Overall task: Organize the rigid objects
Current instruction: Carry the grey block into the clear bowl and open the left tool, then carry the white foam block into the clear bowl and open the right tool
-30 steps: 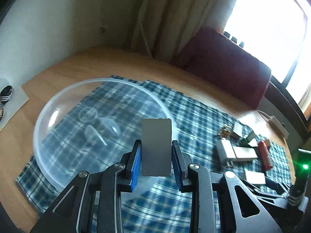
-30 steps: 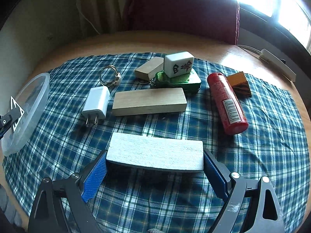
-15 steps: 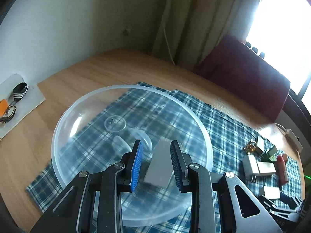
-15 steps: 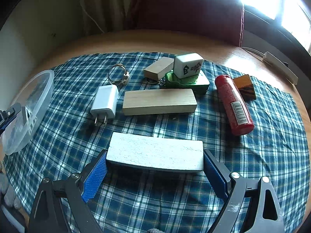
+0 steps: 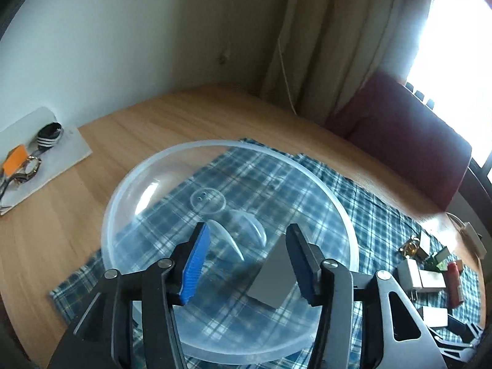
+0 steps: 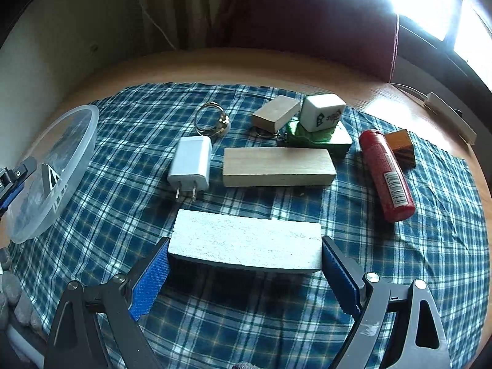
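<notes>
Right, left tongs [image 5: 246, 261] gape wide over the clear bowl [image 5: 123, 190]; grey tile [image 5: 273, 276] lies in it, leaning by the right pad, so lifting out could snag it. Right tongs [image 6: 244, 272] bracket the white block [image 6: 246, 241] end to end, pads at its ends; I can't tell whether they grip. Slip likely if lifted now.

the right finger [image 5: 303, 264] of the left gripper covers one edge of the grey block [image 5: 273, 279]. the far objects [image 5: 430, 273] on the cloth are too small to tell apart there. the clear bowl [image 6: 52, 166] is cut off by the right wrist view's left edge.
</notes>
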Available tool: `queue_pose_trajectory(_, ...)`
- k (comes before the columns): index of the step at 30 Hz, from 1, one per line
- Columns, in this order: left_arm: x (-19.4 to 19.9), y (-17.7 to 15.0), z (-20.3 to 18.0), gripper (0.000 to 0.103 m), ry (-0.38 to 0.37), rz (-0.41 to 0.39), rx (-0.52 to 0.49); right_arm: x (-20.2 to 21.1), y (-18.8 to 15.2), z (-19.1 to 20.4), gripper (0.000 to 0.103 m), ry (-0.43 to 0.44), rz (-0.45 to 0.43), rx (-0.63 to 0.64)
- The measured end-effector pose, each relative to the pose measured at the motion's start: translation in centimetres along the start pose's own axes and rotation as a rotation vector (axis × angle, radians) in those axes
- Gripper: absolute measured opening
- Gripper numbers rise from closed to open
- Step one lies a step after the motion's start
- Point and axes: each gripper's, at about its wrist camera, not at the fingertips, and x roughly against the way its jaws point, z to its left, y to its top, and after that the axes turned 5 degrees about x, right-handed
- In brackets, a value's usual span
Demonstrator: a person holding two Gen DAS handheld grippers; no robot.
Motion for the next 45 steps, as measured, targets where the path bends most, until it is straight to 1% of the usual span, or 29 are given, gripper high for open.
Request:
queue_pose_trajectory(6, 0.6, -0.1, 0.3, 0.066, 0.021, -0.042, 0.007, 0.6, 0.8, 1.4, 0.094, 0.016, -0.022, 0.024)
queue_pose_trajectory(11, 1.0, 0.0, 1.1, 0.068, 0.043, -0.072, 0.039, 1.6, 2.1, 3.2, 0.094, 0.059, -0.073, 0.059)
queue_pose_trajectory(16, 1.1, 0.1, 1.7, 0.069, 0.054, -0.073, 0.062, 2.6, 3.6, 6.0, 0.094, 0.120, -0.133, 0.121)
queue_pose_trajectory(19, 1.3, 0.3, 2.2, 0.069, 0.074, -0.089, 0.088, 3.0, 4.1, 7.8, 0.094, 0.163, -0.155, 0.166)
queue_pose_trajectory(23, 2.1, 0.7, 3.5, 0.069, 0.114, -0.136, 0.147, 3.1, 4.6, 10.2, 0.094, 0.205, -0.169, 0.227)
queue_pose_trajectory(26, 2.4, 0.7, 4.4, 0.073, 0.140, -0.162, 0.194, 3.1, 4.7, 11.7, 0.094, 0.219, -0.175, 0.265)
queue_pose_trajectory(29, 2.6, 0.7, 5.0, 0.073, 0.153, -0.177, 0.218, 2.9, 4.9, 12.7, 0.094, 0.235, -0.176, 0.288)
queue_pose_trajectory(35, 2.6, 0.7, 5.1, 0.074, 0.155, -0.176, 0.220, 3.4, 4.8, 14.3, 0.095, 0.279, -0.192, 0.330)
queue_pose_trajectory(45, 2.4, 0.8, 6.6, 0.075, 0.159, -0.159, 0.291, 3.3, 4.7, 16.7, 0.095, 0.357, -0.211, 0.426)
